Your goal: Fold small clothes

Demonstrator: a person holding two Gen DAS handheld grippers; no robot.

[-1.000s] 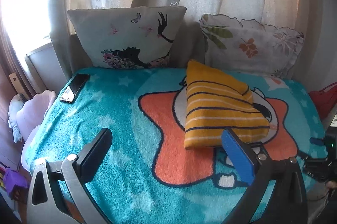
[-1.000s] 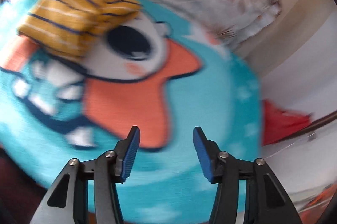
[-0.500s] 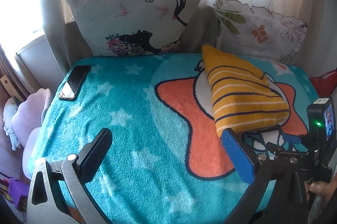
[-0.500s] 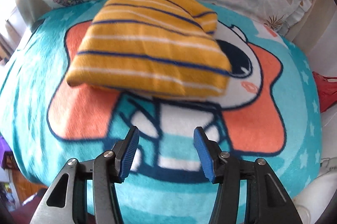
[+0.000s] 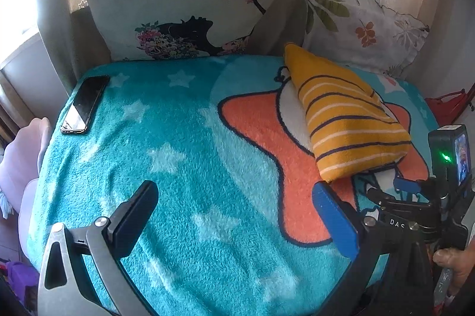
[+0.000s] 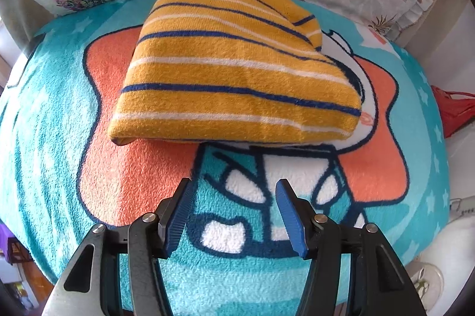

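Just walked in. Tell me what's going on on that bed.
A person holds a two-finger gripper in each hand over a teal cartoon blanket. A yellow striped garment lies folded on it, and neither gripper touches it. The right gripper hovers just short of its near edge, jaws open with nothing between them, having just opened a little further. The left gripper is open wide over bare blanket. A phone lies near the far corner, by the pillows.

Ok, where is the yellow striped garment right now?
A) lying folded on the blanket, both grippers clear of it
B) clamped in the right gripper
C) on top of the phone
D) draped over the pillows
A: the yellow striped garment lies folded on the blanket, ahead of the empty open right gripper; the left gripper is open and empty too.
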